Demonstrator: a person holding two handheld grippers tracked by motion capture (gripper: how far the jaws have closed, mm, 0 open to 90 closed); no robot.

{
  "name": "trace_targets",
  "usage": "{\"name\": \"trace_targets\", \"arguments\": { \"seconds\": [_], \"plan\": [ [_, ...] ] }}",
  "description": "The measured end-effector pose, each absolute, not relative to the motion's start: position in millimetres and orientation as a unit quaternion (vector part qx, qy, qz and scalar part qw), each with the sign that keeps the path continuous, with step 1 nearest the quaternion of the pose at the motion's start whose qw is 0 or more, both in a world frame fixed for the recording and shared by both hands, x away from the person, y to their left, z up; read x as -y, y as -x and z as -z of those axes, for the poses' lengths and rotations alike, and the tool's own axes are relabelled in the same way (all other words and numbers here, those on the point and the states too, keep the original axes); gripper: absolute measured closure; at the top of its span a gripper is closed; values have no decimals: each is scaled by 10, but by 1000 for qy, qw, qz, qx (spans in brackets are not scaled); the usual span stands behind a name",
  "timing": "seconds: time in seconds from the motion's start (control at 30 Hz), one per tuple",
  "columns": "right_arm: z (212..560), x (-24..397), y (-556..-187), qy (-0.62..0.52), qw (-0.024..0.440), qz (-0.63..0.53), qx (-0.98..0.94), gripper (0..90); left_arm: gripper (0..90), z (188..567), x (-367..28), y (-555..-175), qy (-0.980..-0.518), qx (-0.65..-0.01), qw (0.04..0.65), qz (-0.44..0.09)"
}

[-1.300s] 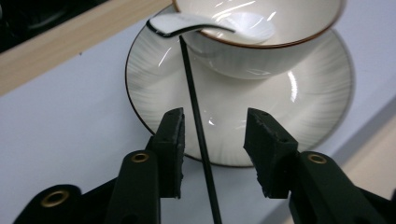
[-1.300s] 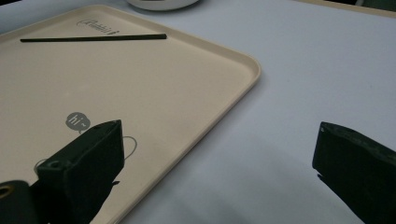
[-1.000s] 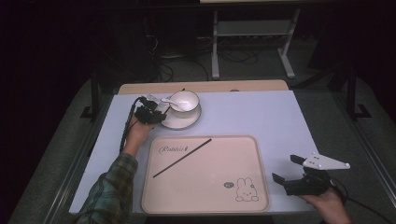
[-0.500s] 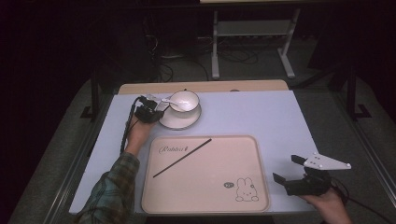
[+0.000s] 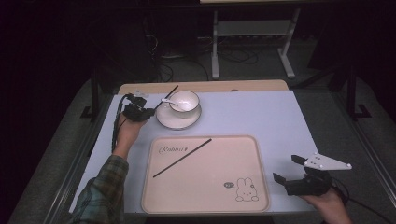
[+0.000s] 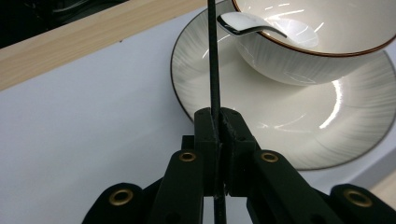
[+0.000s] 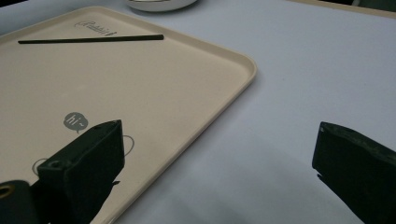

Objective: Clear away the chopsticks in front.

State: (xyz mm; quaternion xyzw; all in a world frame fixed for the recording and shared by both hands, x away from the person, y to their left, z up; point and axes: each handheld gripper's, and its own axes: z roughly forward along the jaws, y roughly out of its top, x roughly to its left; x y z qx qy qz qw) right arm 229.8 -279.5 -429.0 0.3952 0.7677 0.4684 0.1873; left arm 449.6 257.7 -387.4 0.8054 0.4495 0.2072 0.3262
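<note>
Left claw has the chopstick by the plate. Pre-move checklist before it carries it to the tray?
1. Left claw shut on the black chopstick: ok, jaws have just closed on it.
2. Chopstick lifted off the table: cannot tell.
3. Chopstick apart from the spoon and bowl: cannot tell; it crosses close by the spoon.
4. Landing spot on the tray beside the other chopstick: ok.
5. Right claw open, off the tray's right edge: ok.

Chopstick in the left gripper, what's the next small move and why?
Probably carry the chopstick across to the tray and lay it beside the other chopstick. The left gripper is shut on it beside the plate.
</note>
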Motion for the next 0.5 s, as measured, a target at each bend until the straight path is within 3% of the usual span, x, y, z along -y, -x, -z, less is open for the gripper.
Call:
{"name": "trace_targets", "arguments": {
  "seconds": [0.5],
  "plan": [
    [4283,2783,-2289,-395,188,-468,-768,16,852,3859,-2876,-3995,-793,-466,342,-194]
  ]
}}
